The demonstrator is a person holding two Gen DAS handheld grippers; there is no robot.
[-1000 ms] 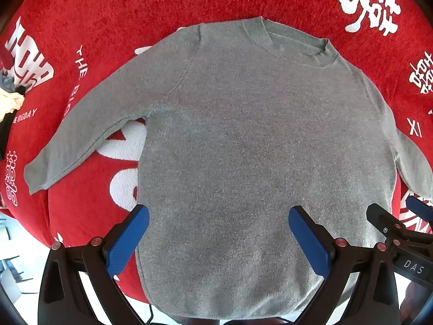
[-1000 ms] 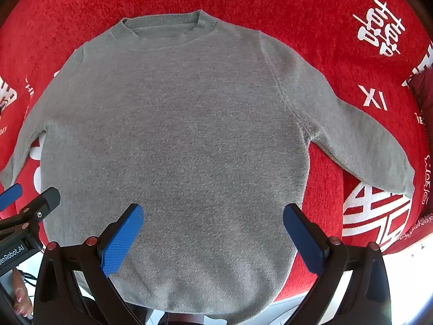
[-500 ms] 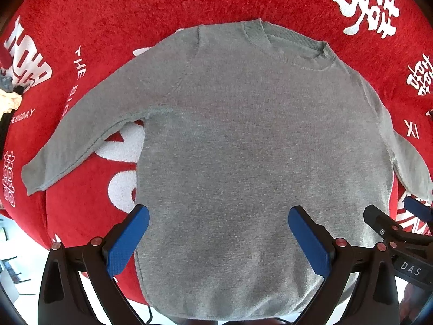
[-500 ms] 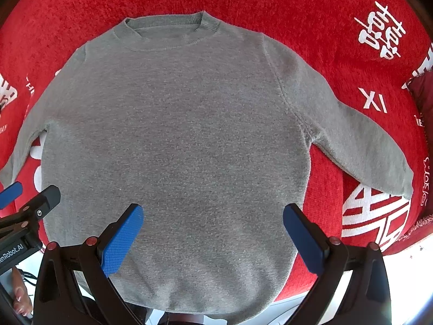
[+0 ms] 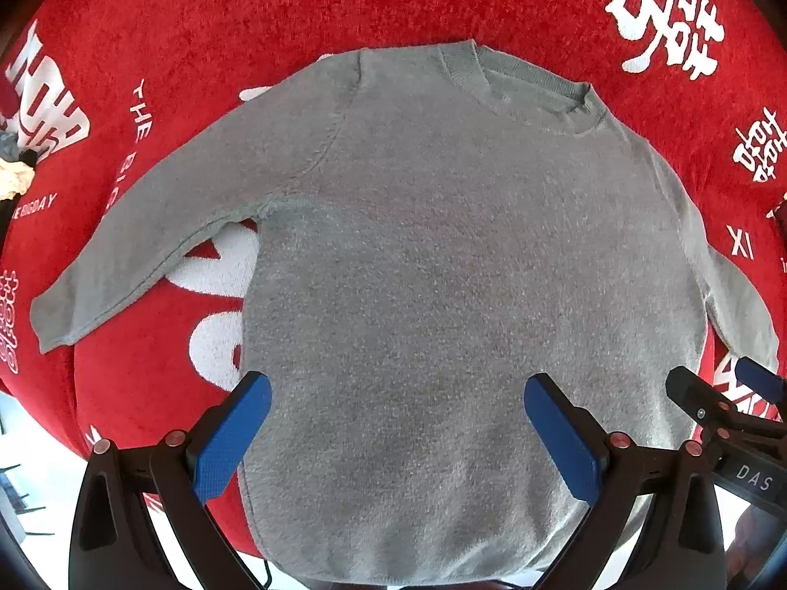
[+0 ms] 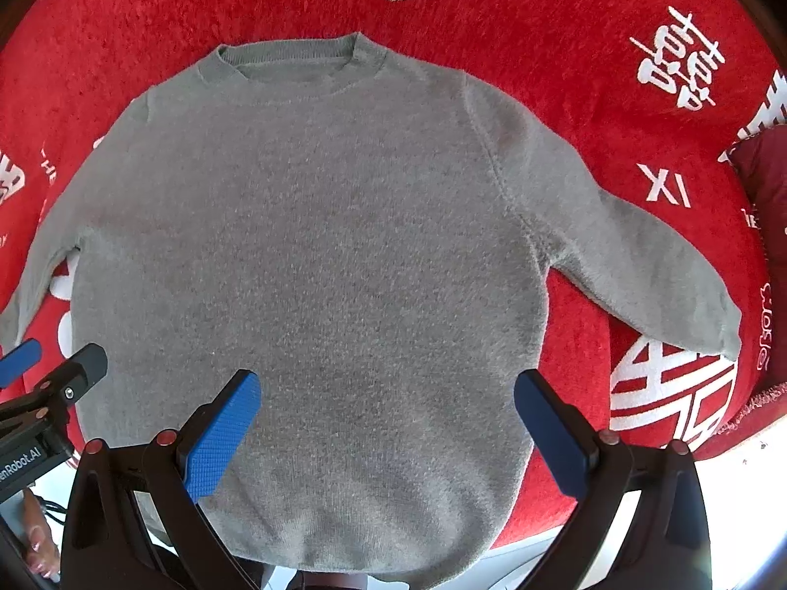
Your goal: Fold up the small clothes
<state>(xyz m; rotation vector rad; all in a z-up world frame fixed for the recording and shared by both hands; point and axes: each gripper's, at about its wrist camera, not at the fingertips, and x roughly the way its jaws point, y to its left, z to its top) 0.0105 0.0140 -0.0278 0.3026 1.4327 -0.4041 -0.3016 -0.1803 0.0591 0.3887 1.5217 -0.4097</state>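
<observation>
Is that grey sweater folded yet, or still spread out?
Spread out. The grey sweater lies flat on the red blanket, both sleeves stretched outward, nothing doubled over.

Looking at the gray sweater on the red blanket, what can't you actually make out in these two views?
- Sweater hem: in both views, cut off by the bottom edge and gripper frames.
- Sweater's right cuff: in the left wrist view, hidden behind the right gripper.
- Sweater's left cuff: in the right wrist view, cut off by the left edge.
- Blanket lettering: partly covered by the sweater, or cropped.
</observation>
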